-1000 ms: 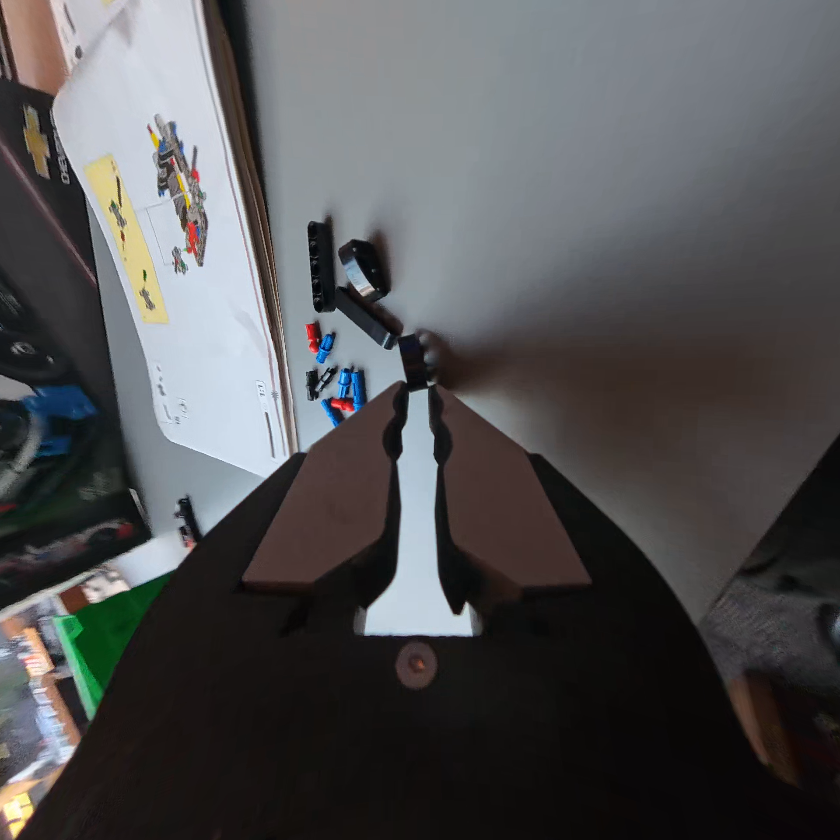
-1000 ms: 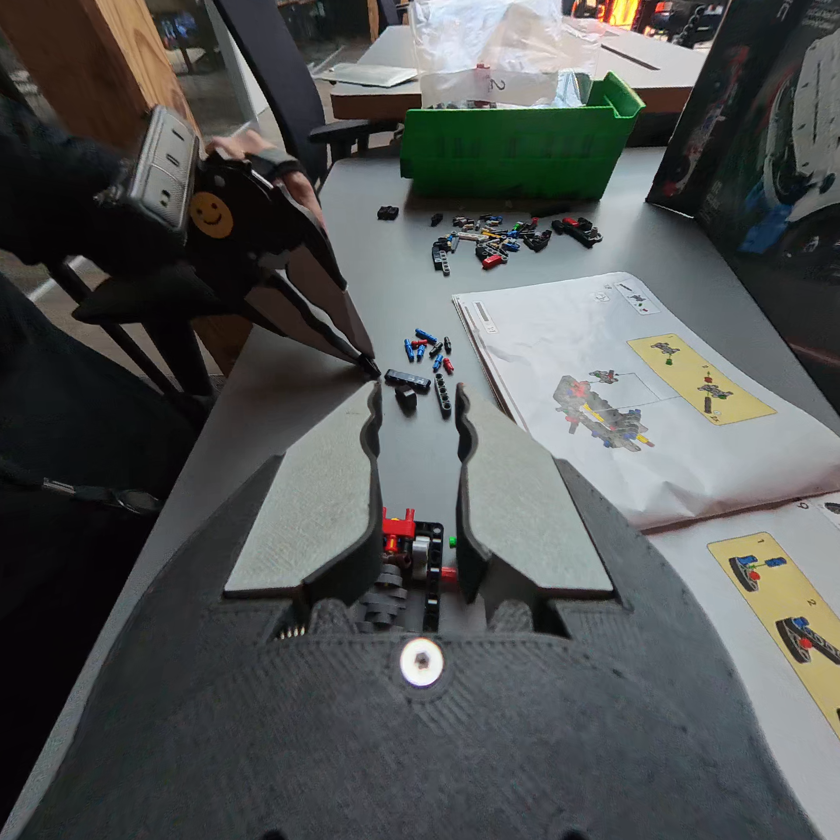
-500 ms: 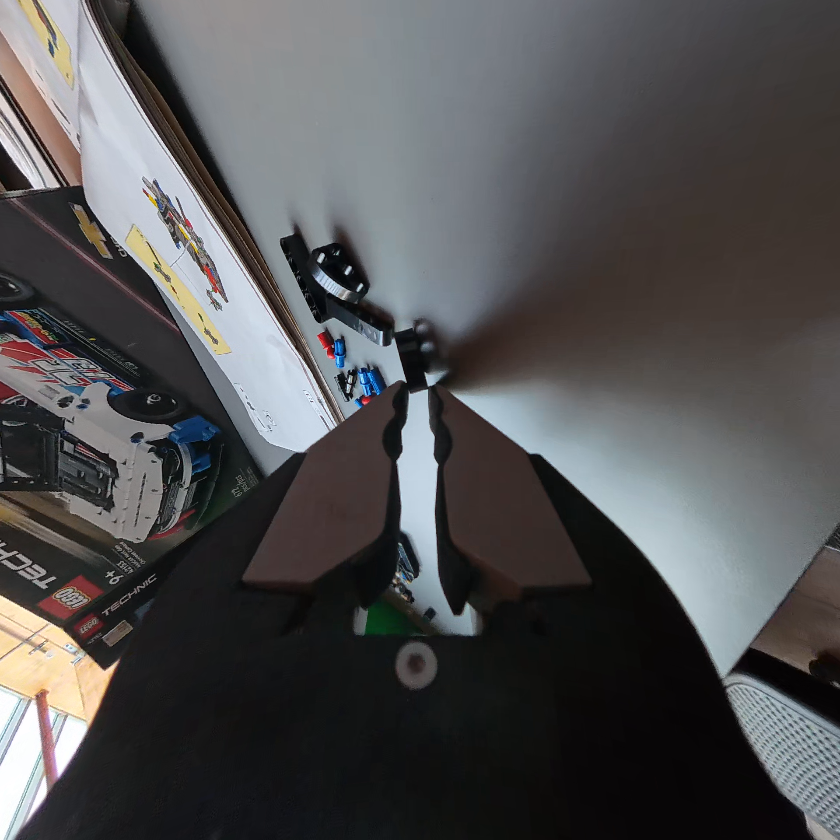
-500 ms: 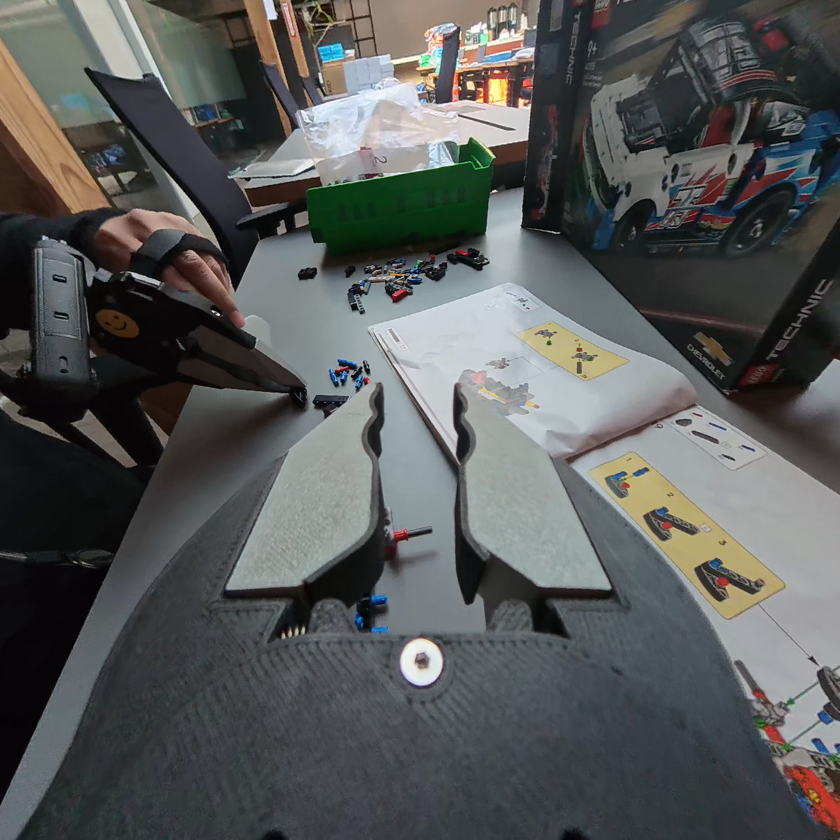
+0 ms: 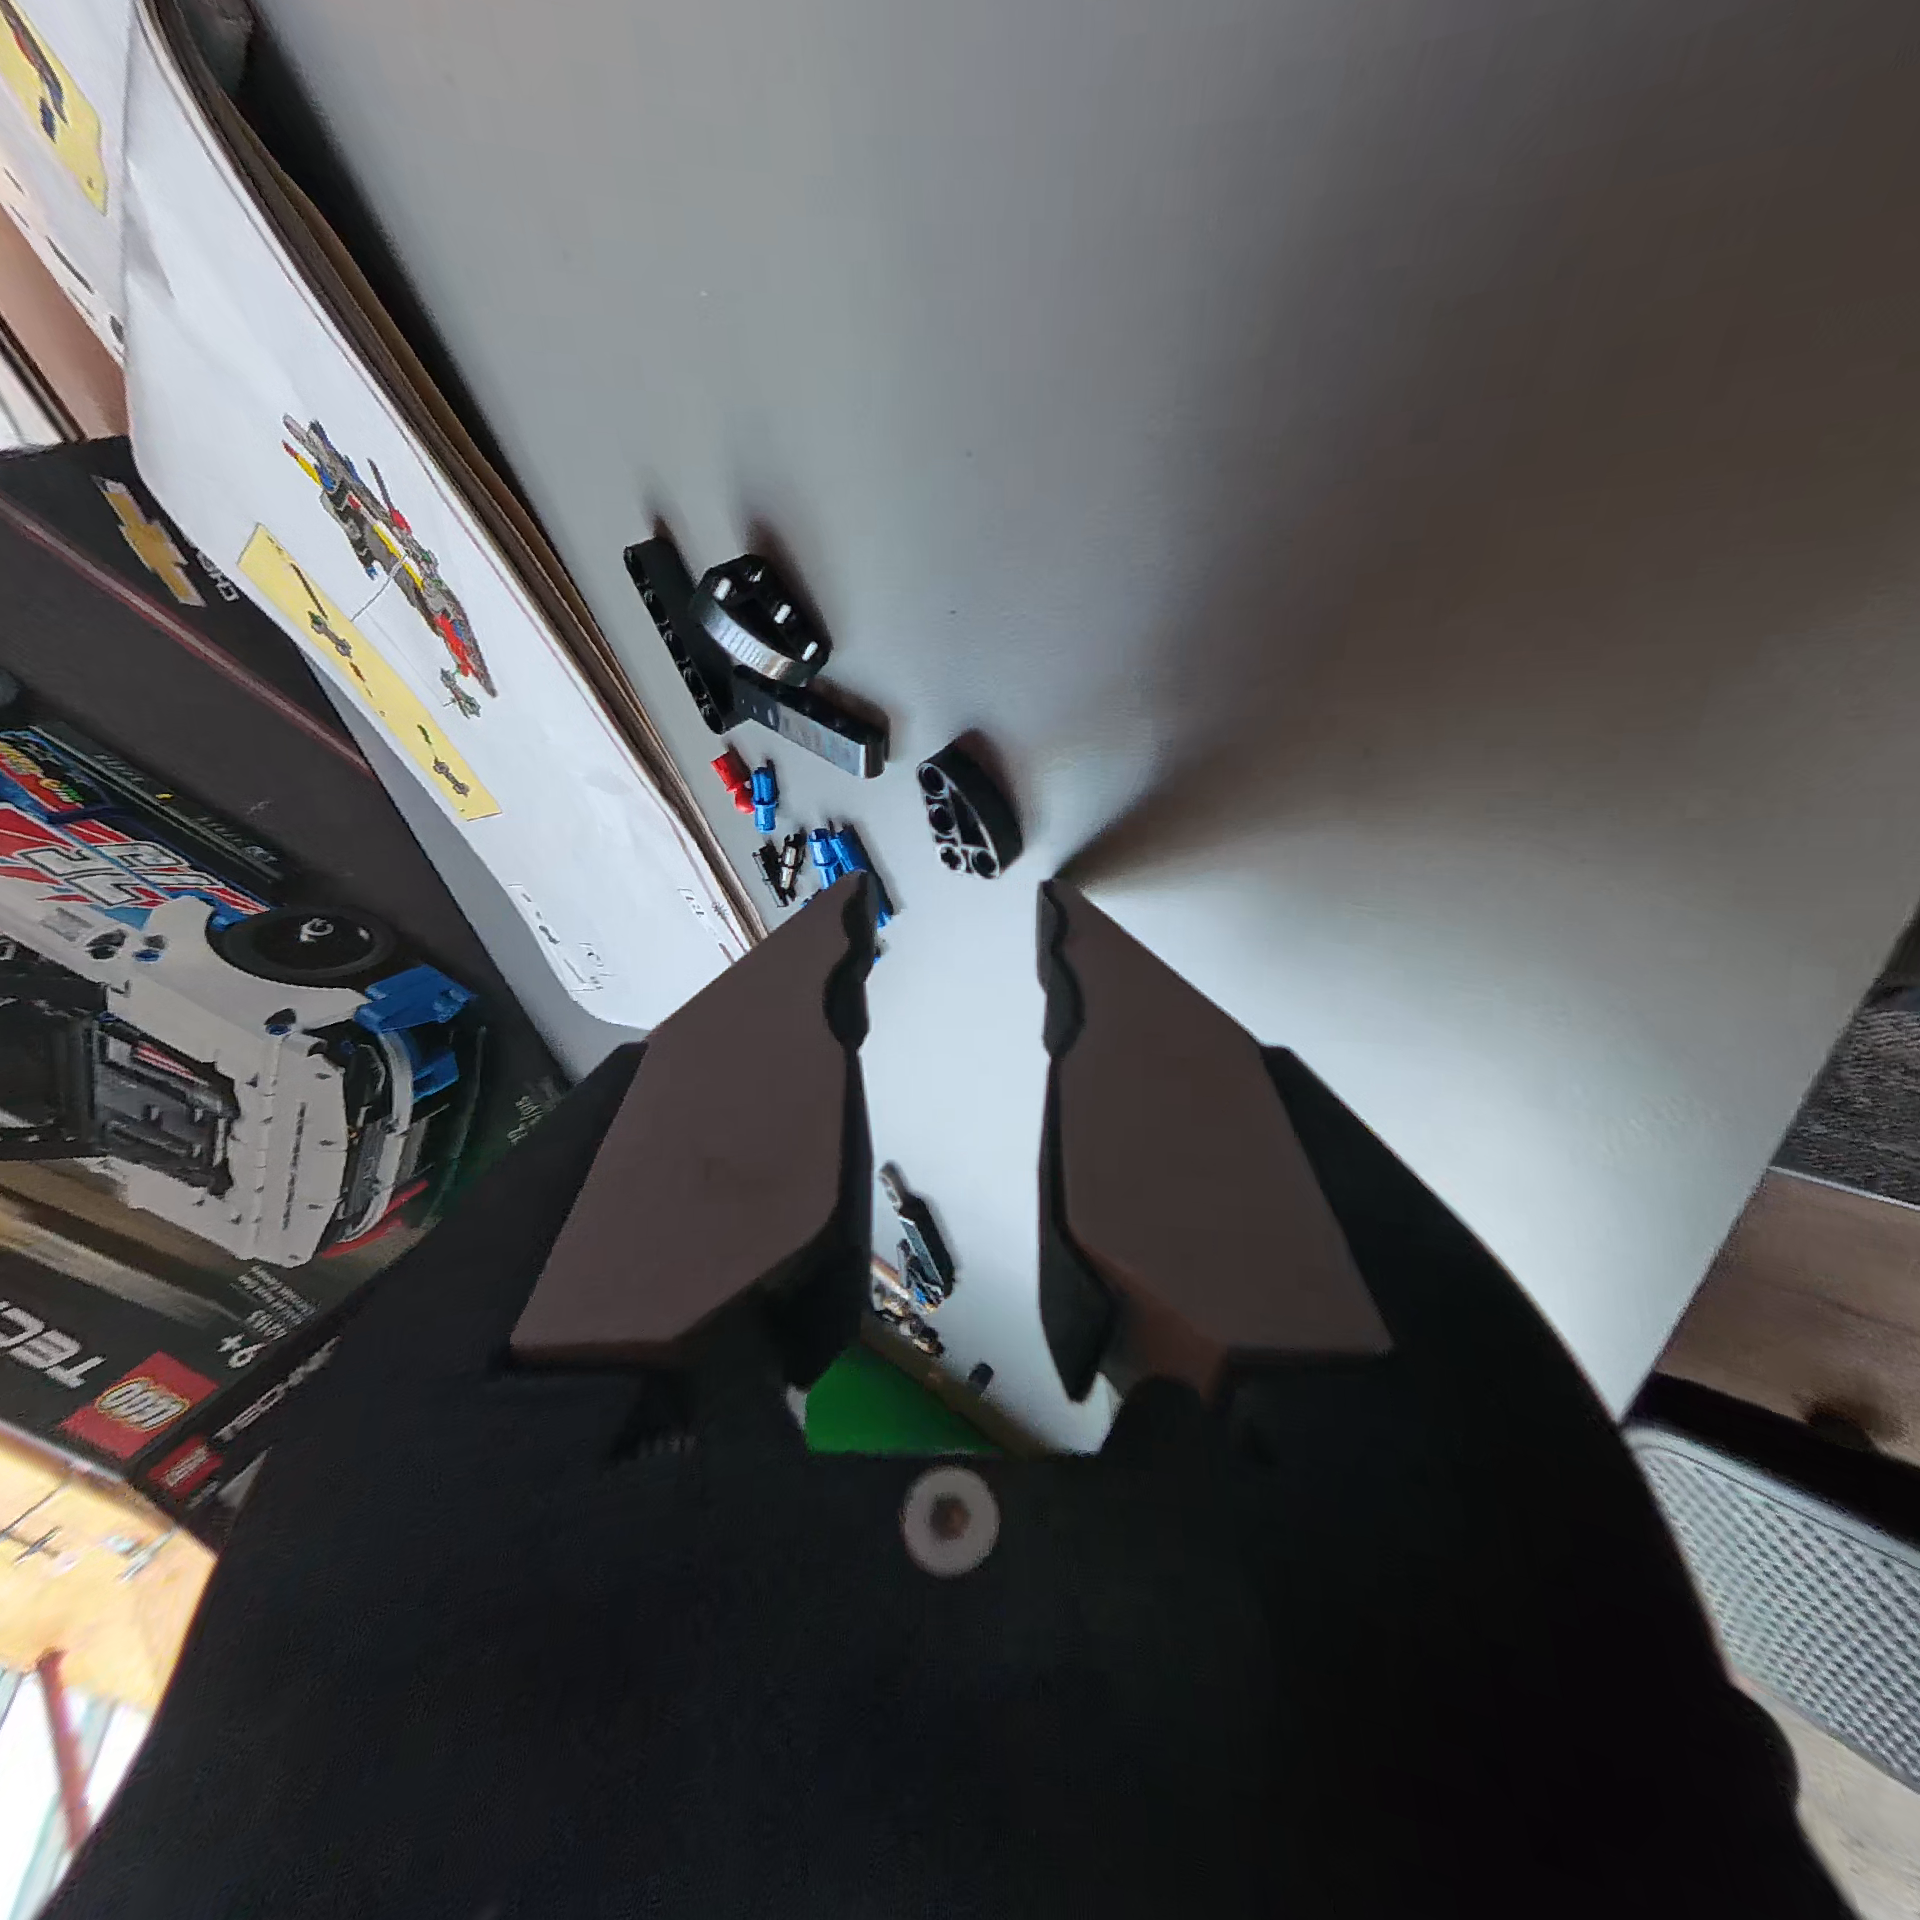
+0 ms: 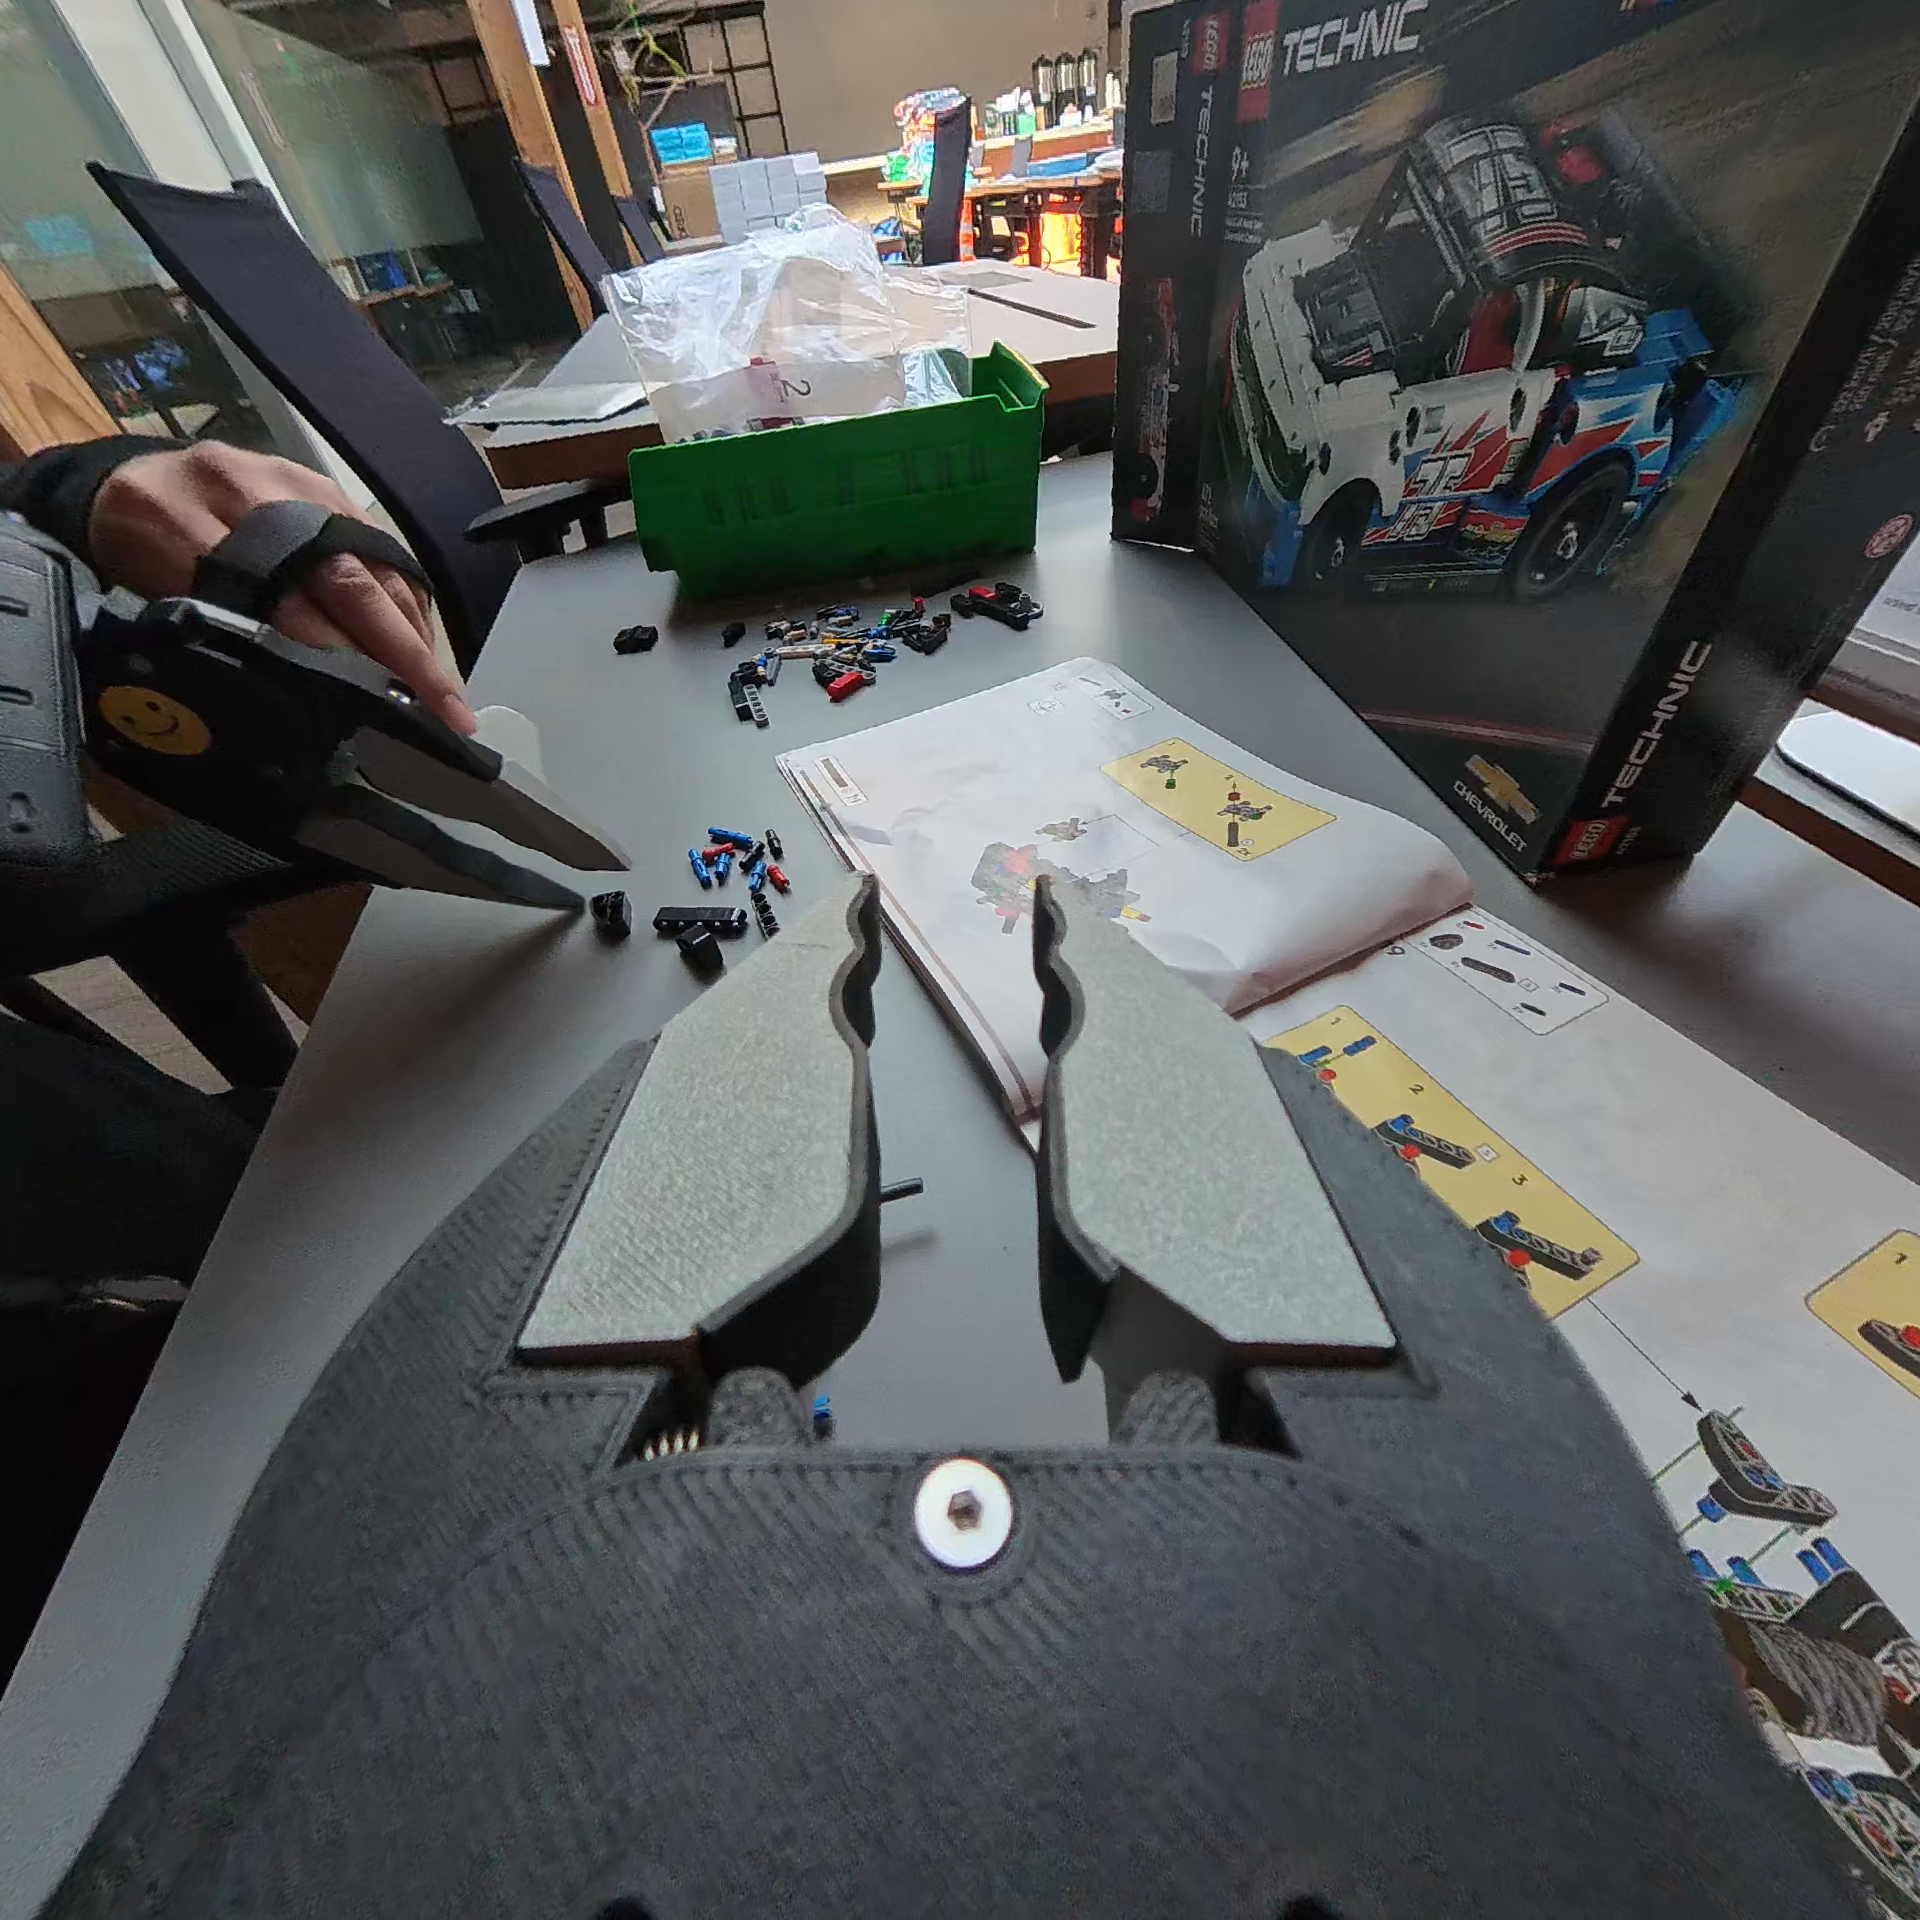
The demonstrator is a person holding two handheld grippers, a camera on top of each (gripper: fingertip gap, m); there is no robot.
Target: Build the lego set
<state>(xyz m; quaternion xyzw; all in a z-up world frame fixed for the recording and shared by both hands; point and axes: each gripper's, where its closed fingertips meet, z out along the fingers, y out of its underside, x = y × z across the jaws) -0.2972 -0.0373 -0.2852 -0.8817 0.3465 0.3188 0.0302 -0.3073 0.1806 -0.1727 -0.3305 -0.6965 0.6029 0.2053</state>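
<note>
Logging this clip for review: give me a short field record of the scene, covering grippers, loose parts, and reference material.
left gripper: open, empty, just short of a small black curved piece
right gripper: open, empty, above the open instruction booklet
sorted parts: blue and red pins beside black beams
unsorted pile: before the green bin
set box: upright, right side

The bench (image 6: pixel 582 1039) is plain grey. A bright green bin (image 6: pixel 842 499) stands at its far edge. Small blue, red and black pins (image 6: pixel 732 857) lie by the white booklet (image 6: pixel 1143 831) with yellow panels. The left claw (image 6: pixel 603 883) is black with a yellow smiley sticker (image 6: pixel 154 719). The box (image 6: pixel 1507 416) is black, showing a white, blue and red car.
</note>
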